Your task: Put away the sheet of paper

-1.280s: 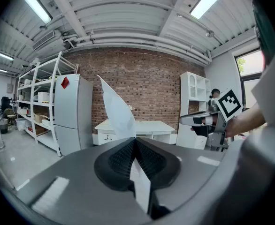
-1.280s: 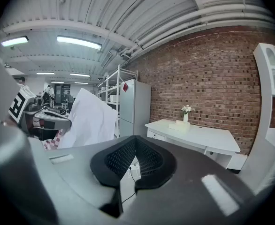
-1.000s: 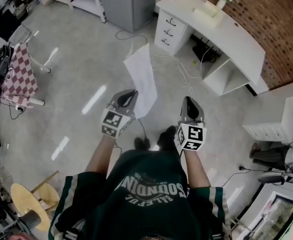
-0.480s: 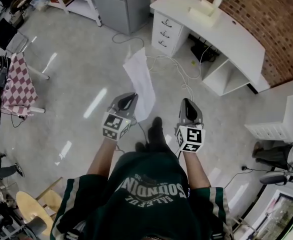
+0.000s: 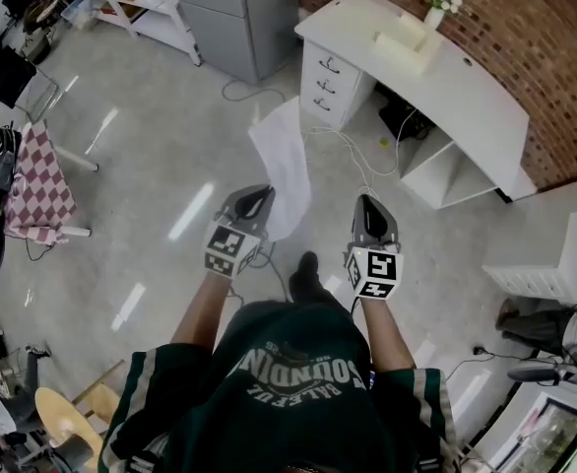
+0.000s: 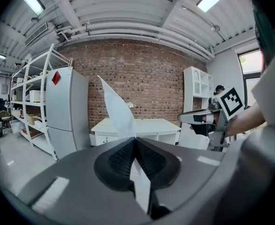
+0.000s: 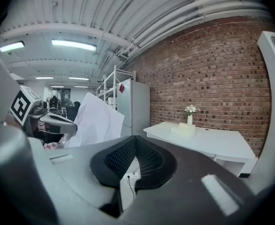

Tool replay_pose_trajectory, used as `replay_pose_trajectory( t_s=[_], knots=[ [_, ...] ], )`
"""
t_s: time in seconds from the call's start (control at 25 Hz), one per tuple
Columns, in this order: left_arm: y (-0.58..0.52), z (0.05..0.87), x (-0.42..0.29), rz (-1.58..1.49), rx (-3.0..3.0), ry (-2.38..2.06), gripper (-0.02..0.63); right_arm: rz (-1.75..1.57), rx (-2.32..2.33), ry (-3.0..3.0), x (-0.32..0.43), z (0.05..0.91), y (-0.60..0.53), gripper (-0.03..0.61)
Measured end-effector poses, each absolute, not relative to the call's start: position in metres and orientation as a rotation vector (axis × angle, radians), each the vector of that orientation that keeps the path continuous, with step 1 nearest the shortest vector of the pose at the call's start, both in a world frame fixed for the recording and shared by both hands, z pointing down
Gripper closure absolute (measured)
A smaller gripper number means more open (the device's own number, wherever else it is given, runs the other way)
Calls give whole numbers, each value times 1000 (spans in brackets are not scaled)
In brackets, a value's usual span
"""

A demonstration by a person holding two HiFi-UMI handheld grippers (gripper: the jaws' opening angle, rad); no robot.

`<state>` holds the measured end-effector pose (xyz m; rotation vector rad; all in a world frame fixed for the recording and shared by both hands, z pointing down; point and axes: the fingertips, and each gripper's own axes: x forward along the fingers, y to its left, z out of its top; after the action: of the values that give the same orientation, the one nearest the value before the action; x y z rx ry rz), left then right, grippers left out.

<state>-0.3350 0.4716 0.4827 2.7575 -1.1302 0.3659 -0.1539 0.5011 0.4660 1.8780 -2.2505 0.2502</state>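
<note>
Brick wall (image 5: 535,28) and a white counter (image 5: 471,82) edge the grey floor (image 5: 151,166). The left gripper (image 5: 253,195) jaws clamp the sheet of paper (image 5: 284,166) in mid-air, hiding its lower edge. The right gripper (image 5: 370,211) jaws are together, empty.

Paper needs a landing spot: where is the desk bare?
The desk top is bare from the box and vase to its right end, and at the corner over the drawers. Crowded: cables on the floor by its front.
</note>
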Motion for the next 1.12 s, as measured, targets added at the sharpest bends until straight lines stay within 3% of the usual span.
replay_pose_trajectory(
  t_s=[1.12],
  knots=[
    [335, 467, -238, 373, 2756, -1148, 601, 241, 1857, -2299, -68, 455, 370, 578]
  ],
)
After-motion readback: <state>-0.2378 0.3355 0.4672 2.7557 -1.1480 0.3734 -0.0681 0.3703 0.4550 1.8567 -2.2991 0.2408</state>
